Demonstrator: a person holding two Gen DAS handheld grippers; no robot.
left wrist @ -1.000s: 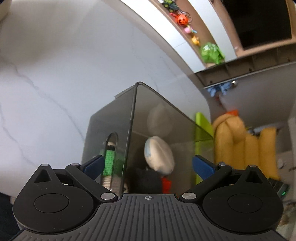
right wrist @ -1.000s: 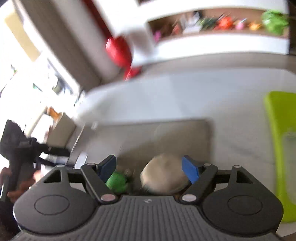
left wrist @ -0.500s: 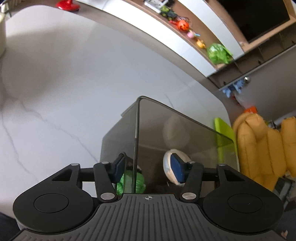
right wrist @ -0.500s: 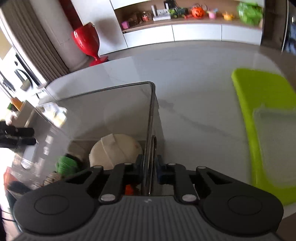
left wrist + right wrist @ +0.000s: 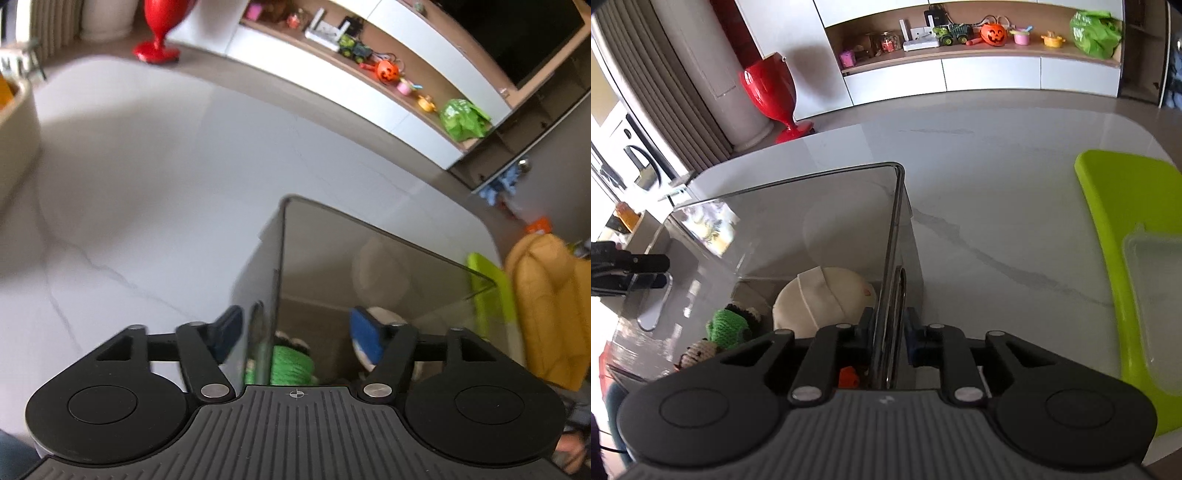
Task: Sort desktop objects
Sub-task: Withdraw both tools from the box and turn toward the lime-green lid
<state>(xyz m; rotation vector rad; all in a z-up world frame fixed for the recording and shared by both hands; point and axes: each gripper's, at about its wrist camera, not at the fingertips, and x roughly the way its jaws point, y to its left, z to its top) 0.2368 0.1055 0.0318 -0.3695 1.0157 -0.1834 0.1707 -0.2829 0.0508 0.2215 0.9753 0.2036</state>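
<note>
Smoky clear bin [image 5: 820, 229] center frame on white marble table [image 5: 997, 192], holding cream round pouch [image 5: 827, 299] and green knit toy [image 5: 727, 326]; right gripper [image 5: 889, 330] pinched on bin's right wall, left gripper [image 5: 295, 328] wide, straddling left wall, lime tray [image 5: 1115, 221] right edge.

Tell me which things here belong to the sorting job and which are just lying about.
Job: clear bin, cream pouch, green knit toy, right gripper, left gripper.
Lying about: green tray, red vase, pumpkin toy.
</note>
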